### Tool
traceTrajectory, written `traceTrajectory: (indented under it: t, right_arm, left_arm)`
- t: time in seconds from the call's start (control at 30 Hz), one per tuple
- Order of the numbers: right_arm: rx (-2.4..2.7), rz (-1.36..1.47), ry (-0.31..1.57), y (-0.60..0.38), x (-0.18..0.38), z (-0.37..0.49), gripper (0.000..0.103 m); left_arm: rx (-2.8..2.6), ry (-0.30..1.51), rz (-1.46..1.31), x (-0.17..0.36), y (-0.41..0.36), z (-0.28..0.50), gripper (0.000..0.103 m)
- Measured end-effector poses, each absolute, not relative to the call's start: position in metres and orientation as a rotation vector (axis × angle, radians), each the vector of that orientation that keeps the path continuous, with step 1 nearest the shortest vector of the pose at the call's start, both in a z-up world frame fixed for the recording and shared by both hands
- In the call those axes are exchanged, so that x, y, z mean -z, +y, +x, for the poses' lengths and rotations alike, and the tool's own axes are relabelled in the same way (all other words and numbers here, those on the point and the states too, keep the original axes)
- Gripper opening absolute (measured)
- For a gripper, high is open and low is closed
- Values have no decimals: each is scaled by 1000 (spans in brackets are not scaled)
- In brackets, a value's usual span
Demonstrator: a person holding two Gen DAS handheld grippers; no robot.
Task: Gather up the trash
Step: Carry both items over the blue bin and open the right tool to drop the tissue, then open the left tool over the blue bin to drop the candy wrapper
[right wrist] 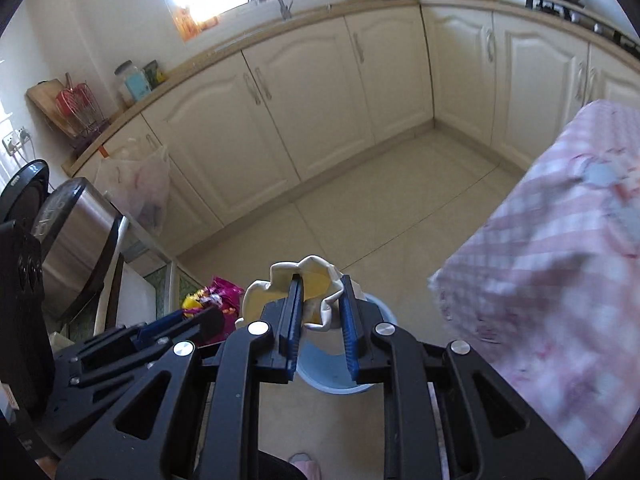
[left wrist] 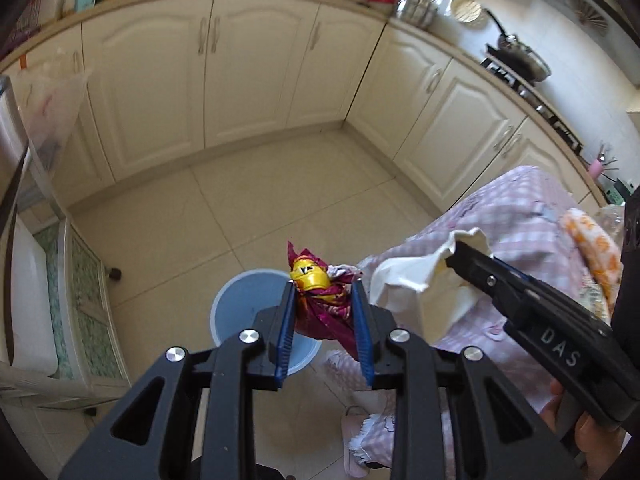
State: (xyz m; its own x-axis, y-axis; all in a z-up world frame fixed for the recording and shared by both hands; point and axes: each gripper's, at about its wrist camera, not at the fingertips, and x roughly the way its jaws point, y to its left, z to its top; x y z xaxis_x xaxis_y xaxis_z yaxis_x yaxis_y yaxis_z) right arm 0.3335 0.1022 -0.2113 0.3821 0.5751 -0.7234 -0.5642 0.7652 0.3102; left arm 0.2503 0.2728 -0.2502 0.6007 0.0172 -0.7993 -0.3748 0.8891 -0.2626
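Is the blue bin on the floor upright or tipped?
Upright. The blue bin stands on the floor tiles with its round mouth facing up, below the held wrapper.

My left gripper clamps a crumpled magenta-and-yellow wrapper above the blue bin on the tiled floor. To the right, my right gripper pinches a cream wrapper before the pink checked cloth.
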Motion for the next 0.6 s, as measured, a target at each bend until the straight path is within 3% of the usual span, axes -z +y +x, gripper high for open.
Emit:
traceTrajectory:
  t: [0.13,0.3,0.6]
  right_arm:
    - [-750,17,970,131,236,352,19]
    - [-750,0,992,149,247,364,31]
    - [-634,-88,894,139,244,354,45]
  left_arm:
    - [-257,953,-459,282,295,264,26]
    - [-275,989,-474,304,309,279,26]
    - [-243,1004,-473,317,307,293,27]
